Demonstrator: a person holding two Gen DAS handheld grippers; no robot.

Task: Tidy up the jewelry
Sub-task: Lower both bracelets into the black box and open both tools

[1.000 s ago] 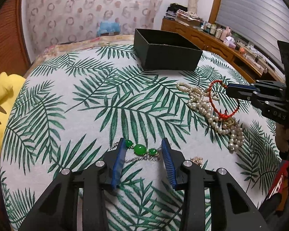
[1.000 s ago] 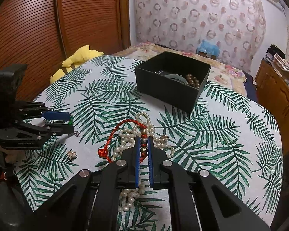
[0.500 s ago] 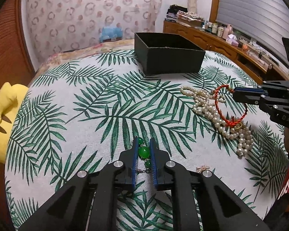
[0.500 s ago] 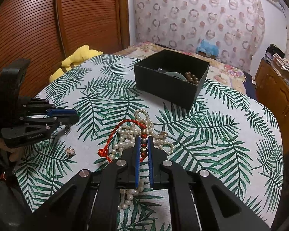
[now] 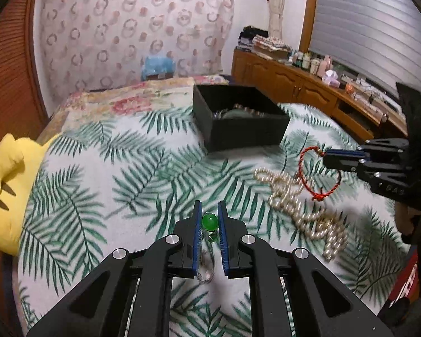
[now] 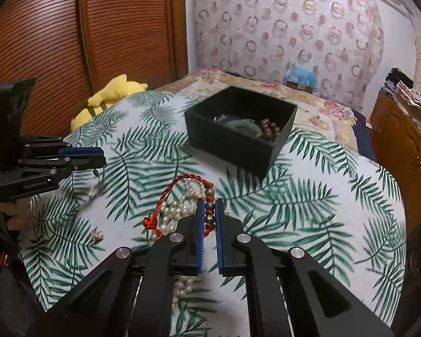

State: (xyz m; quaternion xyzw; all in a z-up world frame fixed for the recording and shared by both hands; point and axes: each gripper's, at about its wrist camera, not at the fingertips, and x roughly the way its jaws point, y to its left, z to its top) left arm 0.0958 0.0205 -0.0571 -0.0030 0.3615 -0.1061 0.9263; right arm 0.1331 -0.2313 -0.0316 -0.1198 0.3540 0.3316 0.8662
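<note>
Ahead of both grippers sits the black box point(image 5: 240, 123) | left gripper point(image 5: 210, 220) pinches green bracelet point(image 5: 209, 221) | right gripper point(image 6: 209, 210) pinches red bracelet point(image 6: 209, 214), nearer box

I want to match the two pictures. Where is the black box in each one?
Left wrist view: the black box sits upper middle, beyond the left gripper.
Right wrist view: the black box is centre, slightly right.
Shared landmark: the pearl necklace.

a bedroom at home
floral bedspread point(image 5: 132, 98) at 11 o'clock, patterned curtain point(image 6: 289, 25) behind, wooden dresser point(image 5: 300, 84) at 2 o'clock.
</note>
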